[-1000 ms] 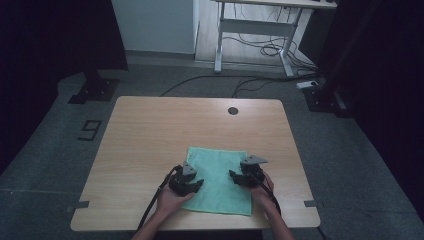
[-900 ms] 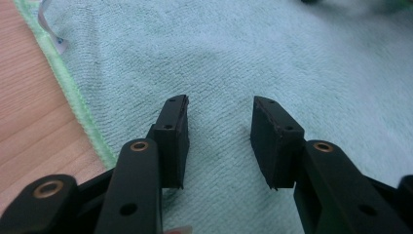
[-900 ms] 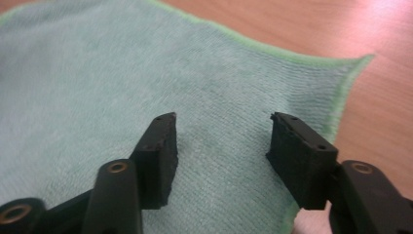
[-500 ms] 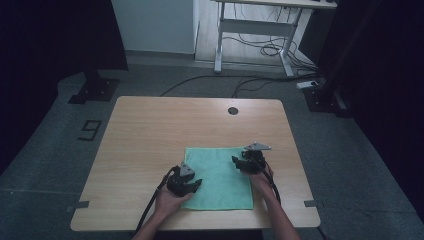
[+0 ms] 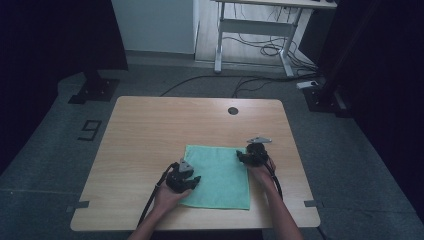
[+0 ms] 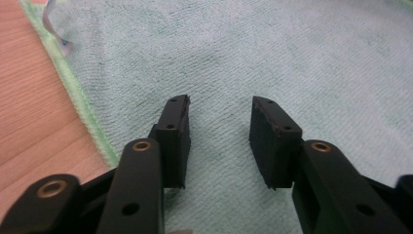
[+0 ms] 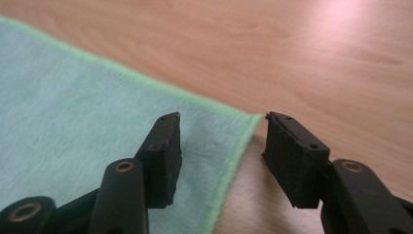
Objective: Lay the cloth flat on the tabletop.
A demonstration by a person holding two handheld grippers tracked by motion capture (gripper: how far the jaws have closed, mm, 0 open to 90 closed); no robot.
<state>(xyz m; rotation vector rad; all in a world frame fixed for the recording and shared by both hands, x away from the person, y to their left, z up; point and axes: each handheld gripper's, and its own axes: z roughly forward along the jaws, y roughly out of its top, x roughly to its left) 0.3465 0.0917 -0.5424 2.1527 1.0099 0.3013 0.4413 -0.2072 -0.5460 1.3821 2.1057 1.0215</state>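
A light wooden tabletop [image 5: 150, 130] has a small dark round hole [image 5: 233, 110] near its far edge. On the grey floor [image 5: 60, 150], left of it, is a dark mark shaped like a nine [image 5: 90, 130]. Far behind, cables [image 5: 260, 50] lie under a white desk frame [image 5: 250, 30].

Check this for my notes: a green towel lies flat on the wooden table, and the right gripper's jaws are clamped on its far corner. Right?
Not quite. The right gripper is open: its jaws straddle the towel's corner without pressing it, as the right gripper view shows. The towel does lie flat on the wooden table.
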